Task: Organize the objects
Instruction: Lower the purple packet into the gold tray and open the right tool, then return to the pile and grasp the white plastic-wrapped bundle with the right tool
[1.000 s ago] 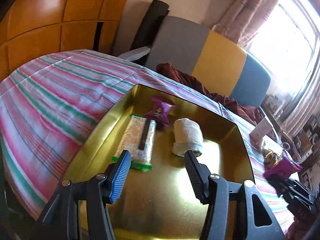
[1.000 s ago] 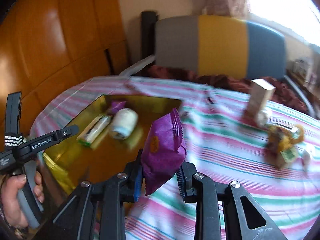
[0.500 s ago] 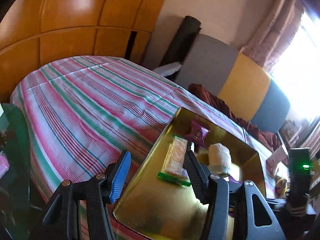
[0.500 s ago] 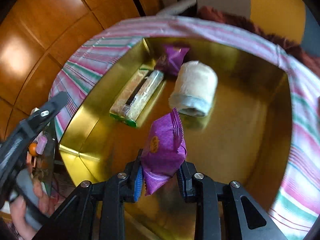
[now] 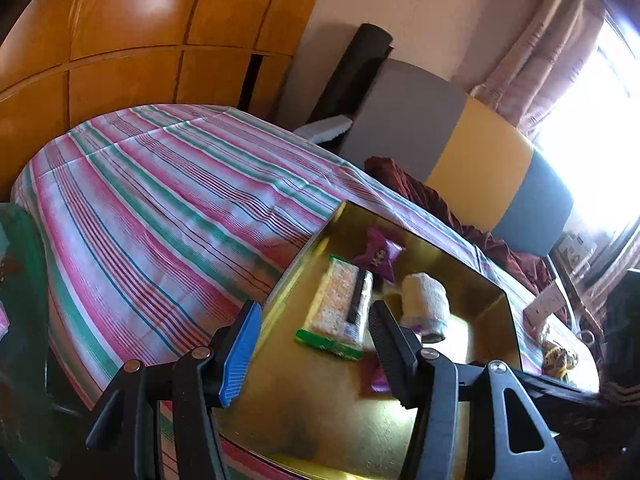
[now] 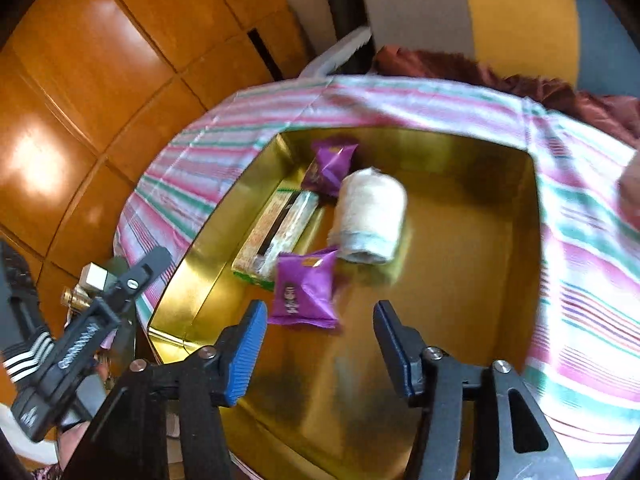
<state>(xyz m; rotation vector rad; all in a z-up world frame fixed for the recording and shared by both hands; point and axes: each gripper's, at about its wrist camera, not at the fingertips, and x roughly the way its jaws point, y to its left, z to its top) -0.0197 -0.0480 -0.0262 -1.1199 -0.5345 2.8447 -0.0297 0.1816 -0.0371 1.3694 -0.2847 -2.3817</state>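
Purple snack packet [image 6: 306, 289] lies in my gold tray [image 6: 460, 280].
Its long axis points away from my wide-open, empty right gripper [image 6: 320, 344]; left gripper [image 5: 314, 342] also wide.

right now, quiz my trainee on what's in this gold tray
1. True or false: the right gripper holds a purple packet.
2. How many purple packets lie in the gold tray?
3. The white towel roll sits: A) on the striped cloth, B) in the tray beside the green-edged snack bar.

Key: 1 false, its jaws are open; 2 two; 3 B.
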